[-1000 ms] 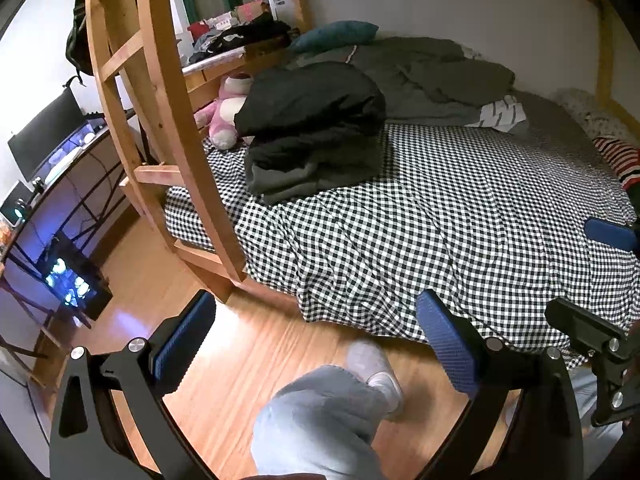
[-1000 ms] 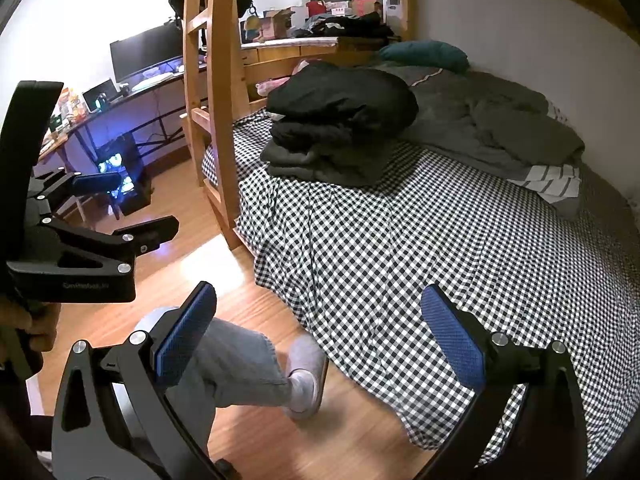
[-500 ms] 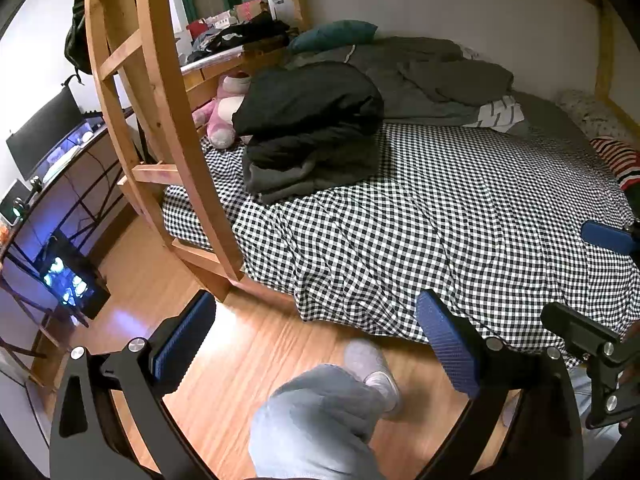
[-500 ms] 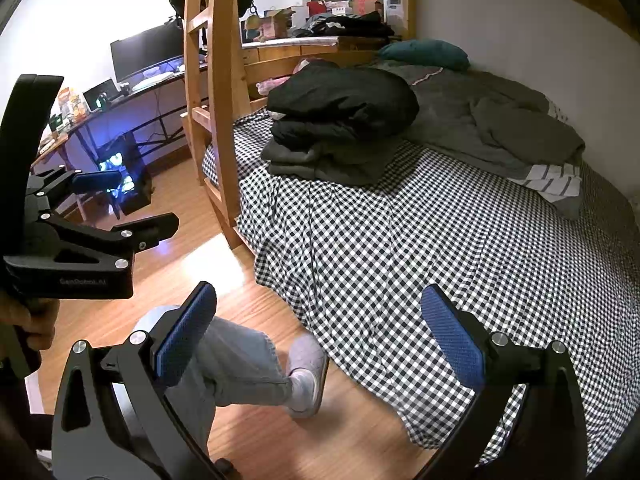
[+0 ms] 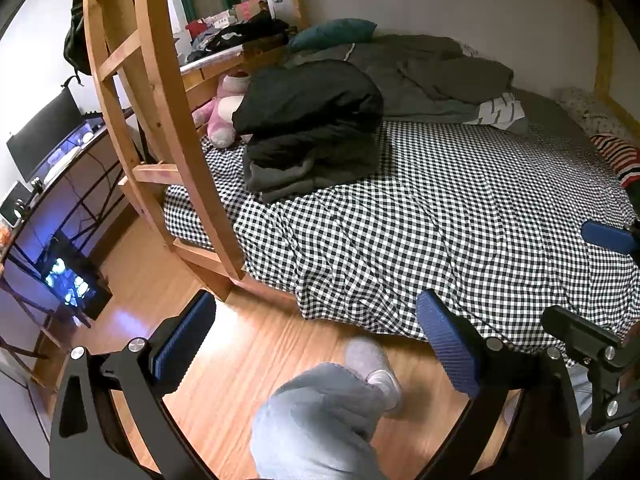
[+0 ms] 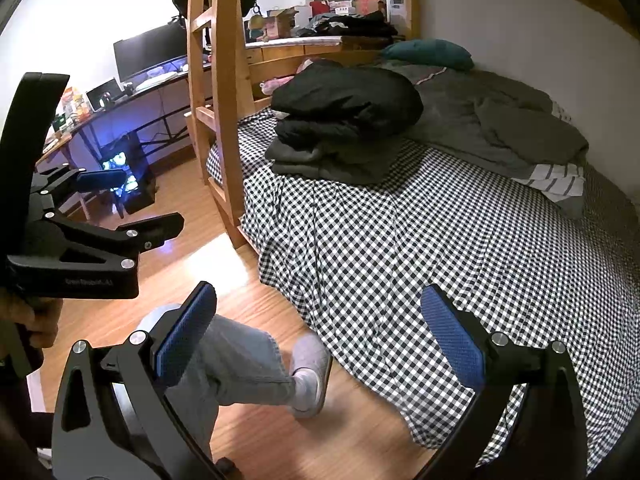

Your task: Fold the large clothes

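A stack of folded dark clothes point(image 5: 308, 128) lies at the far left of the checkered bed point(image 5: 460, 220); it also shows in the right wrist view point(image 6: 340, 120). A black jacket tops the stack, with grey garments under it. My left gripper point(image 5: 316, 344) is open and empty, held over the wooden floor in front of the bed edge. My right gripper point(image 6: 320, 336) is open and empty, also above the floor by the bed edge. Each gripper shows at the edge of the other's view. A striped garment point(image 5: 616, 156) lies at the bed's right edge.
A wooden bunk ladder point(image 5: 160, 120) stands at the bed's left corner. A rumpled grey duvet point(image 5: 432, 76) and a teal pillow point(image 5: 332, 36) lie at the back. A desk with a monitor point(image 6: 148, 56) and a lit computer point(image 5: 68, 280) stand left. My leg and slipper point(image 6: 308, 376) are below.
The left view has drifted slightly closer to the bed. The leg and slipper have shifted a little. Both grippers stay open.
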Available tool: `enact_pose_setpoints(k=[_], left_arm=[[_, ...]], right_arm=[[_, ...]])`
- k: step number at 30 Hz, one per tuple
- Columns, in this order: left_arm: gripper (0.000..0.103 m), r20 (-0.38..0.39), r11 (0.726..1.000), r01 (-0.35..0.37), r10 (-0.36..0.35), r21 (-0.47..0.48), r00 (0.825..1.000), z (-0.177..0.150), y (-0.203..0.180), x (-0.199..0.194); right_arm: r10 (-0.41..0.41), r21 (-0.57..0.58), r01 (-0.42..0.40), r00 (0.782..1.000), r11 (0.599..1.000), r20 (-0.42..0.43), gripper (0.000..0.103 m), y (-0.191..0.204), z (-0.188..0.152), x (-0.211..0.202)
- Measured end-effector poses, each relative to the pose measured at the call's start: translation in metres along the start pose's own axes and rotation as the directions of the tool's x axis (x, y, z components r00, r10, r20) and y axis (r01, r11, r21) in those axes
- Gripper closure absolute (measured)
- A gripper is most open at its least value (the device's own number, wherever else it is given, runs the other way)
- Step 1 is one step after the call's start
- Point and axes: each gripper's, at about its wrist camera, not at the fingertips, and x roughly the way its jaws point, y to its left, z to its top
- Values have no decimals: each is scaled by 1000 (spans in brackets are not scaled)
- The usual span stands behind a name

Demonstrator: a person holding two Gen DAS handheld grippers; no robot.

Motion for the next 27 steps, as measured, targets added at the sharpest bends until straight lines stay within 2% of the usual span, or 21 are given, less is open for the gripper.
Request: enact_pose_setpoints(k=[16, 27], left_arm=[[4, 14, 1000, -11, 11, -7, 1000, -2, 0, -4], [4, -11, 1000, -2, 1, -29, 1000, -1, 4, -4]], right_arm=[[-1, -6, 1, 1000, 1000, -5, 3, 0, 0, 1], [1, -4, -1, 1000, 1000, -5, 3, 1, -1, 0]])
